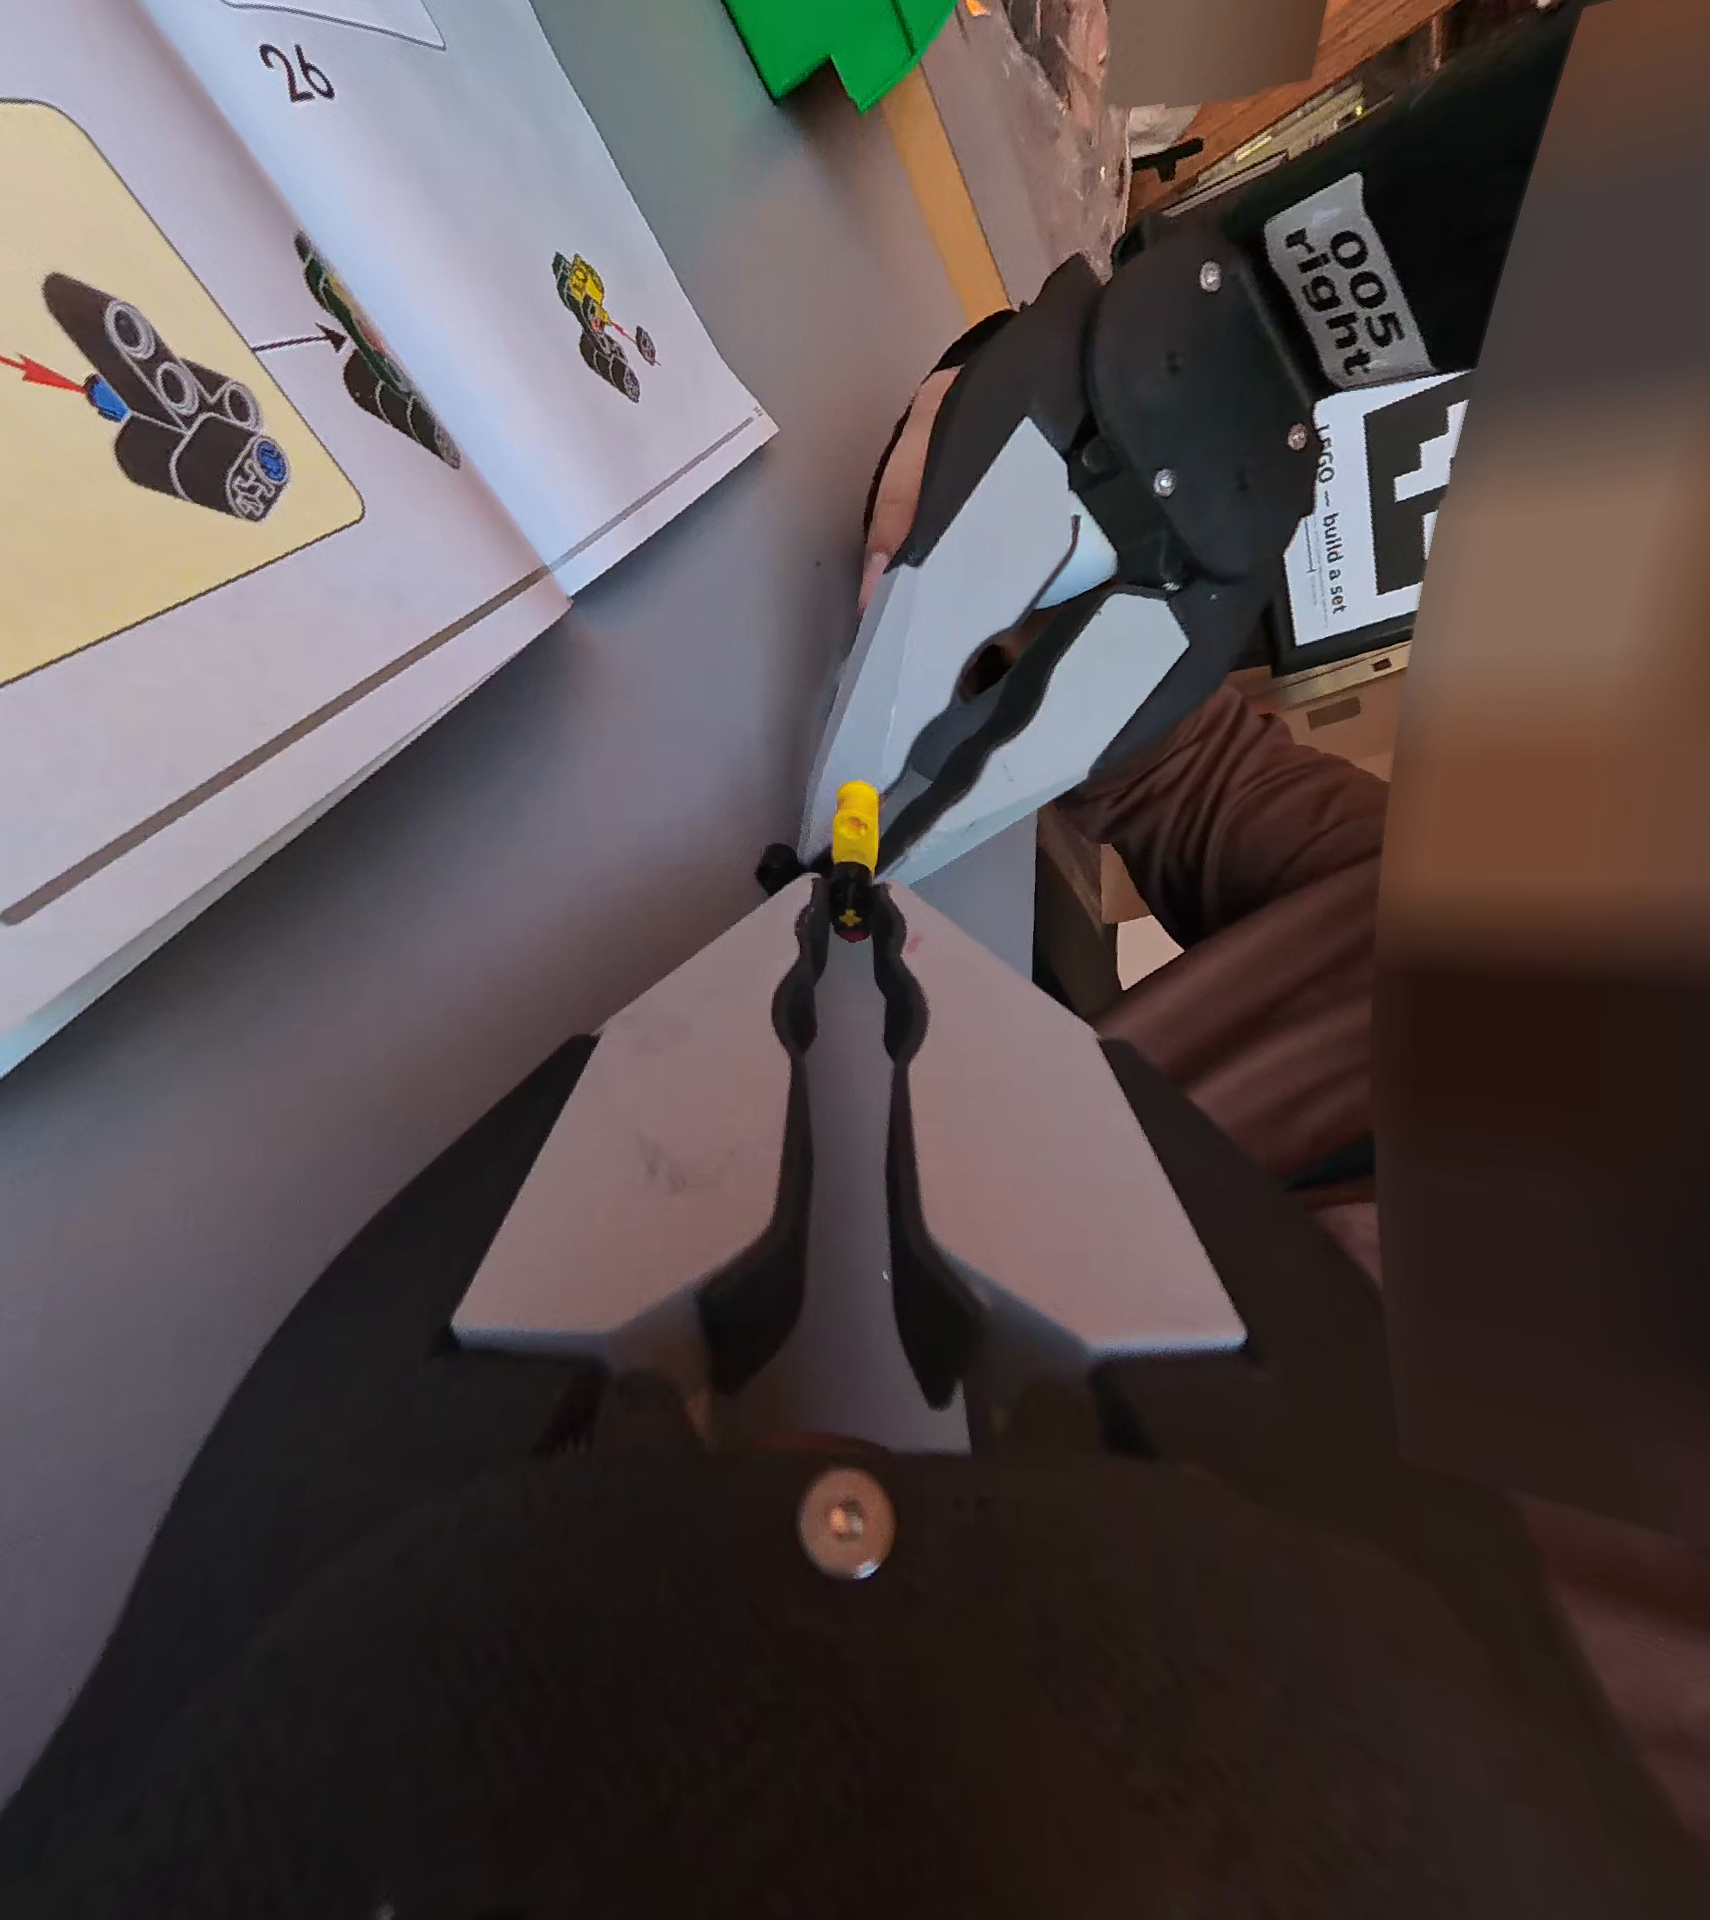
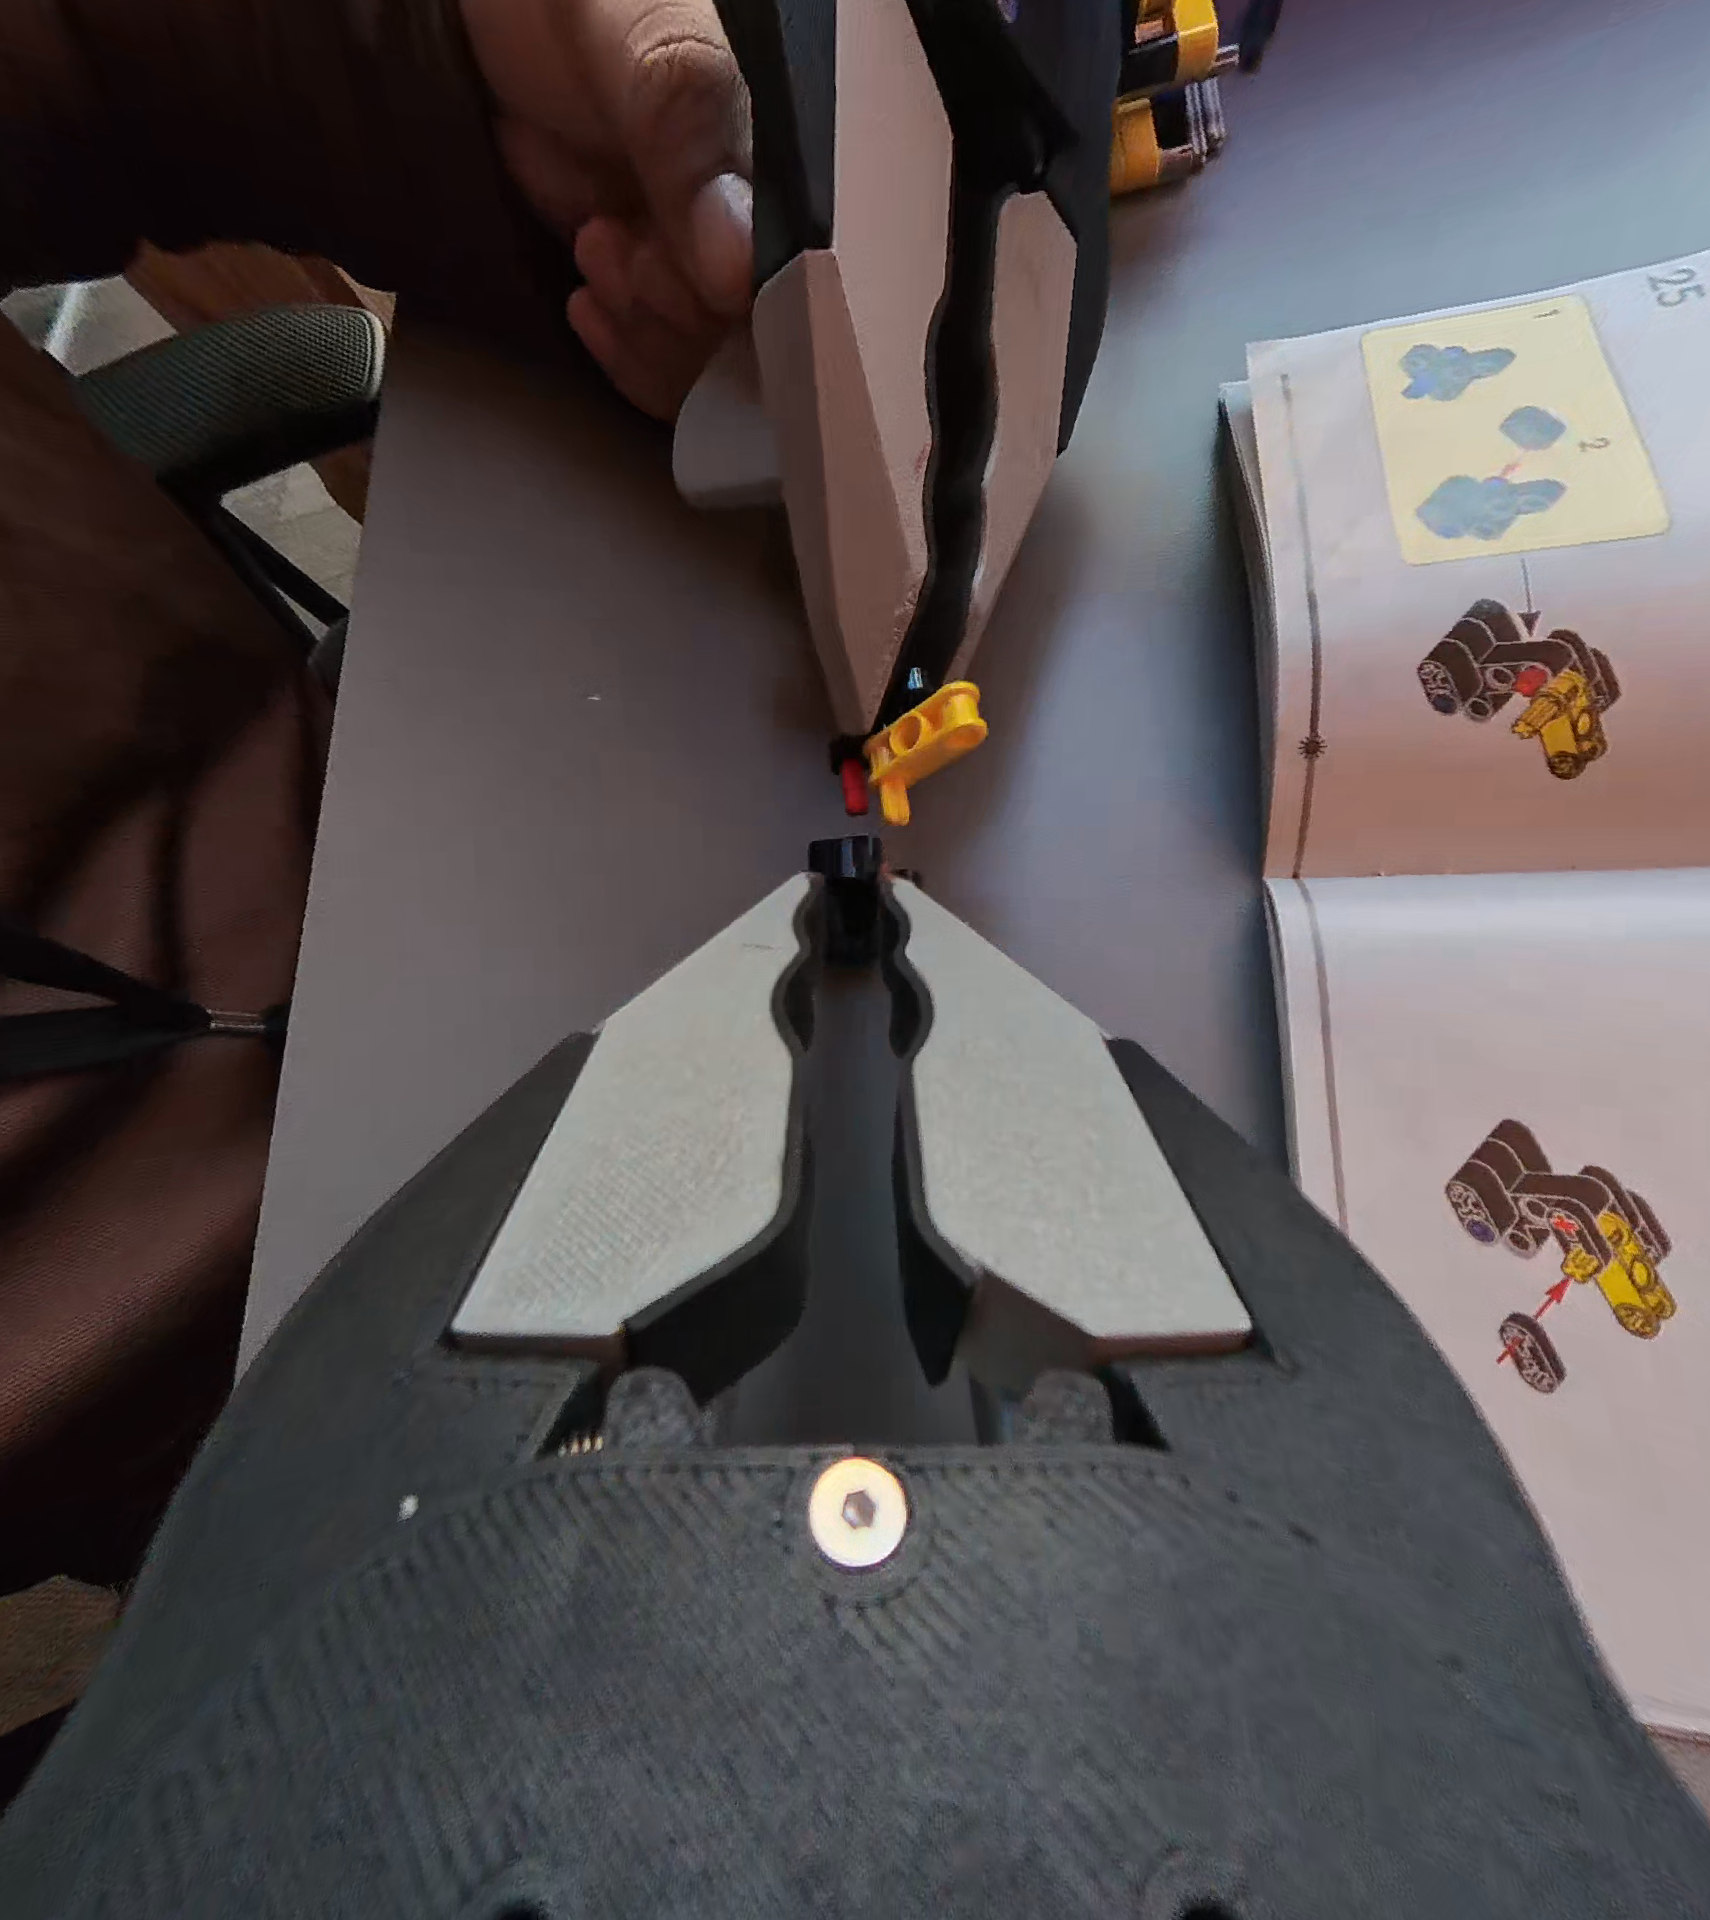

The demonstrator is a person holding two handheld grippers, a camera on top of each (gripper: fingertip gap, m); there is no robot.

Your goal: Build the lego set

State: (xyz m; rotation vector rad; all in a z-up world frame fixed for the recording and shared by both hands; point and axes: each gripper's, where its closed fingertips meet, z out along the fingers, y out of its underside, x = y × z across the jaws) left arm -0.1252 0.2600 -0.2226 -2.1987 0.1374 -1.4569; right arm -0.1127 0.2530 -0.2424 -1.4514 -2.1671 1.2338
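On the left of the left wrist view we see the open white paper instruction booklet [image 1: 331,499] lying flat on the grey matte surface [image 1: 207,1299]. Its pages carry printed step numbers, a pale yellow inset panel and drawings of black, yellow and blue pieces with red arrows; we leave the writing unread. At the upper edge sits a bright green block-shaped object [image 1: 830,42], only partly in view.

In the centre, our left hand-held gripper [image 1: 849,914] is narrowed onto the small yellow and black lego assembly with a red pin [image 1: 853,831], which is held above the surface near its edge. Facing it tip to tip, our right hand-held gripper [image 1: 856,847] carries a grey label and a white sheet with a black square marker on its black body.

In the right wrist view, the right hand-held gripper [image 2: 849,883] is pinched narrow around a small black round lego piece [image 2: 843,862]. The piece sits just short of the red pin on the yellow assembly [image 2: 918,738], apart from it. A bare hand [image 2: 643,208] grips the left tool at the top. Farther right, the booklet [image 2: 1557,935] shows two numbered pages, and a yellow and black lego build [image 2: 1168,94] stands blurred at the top.
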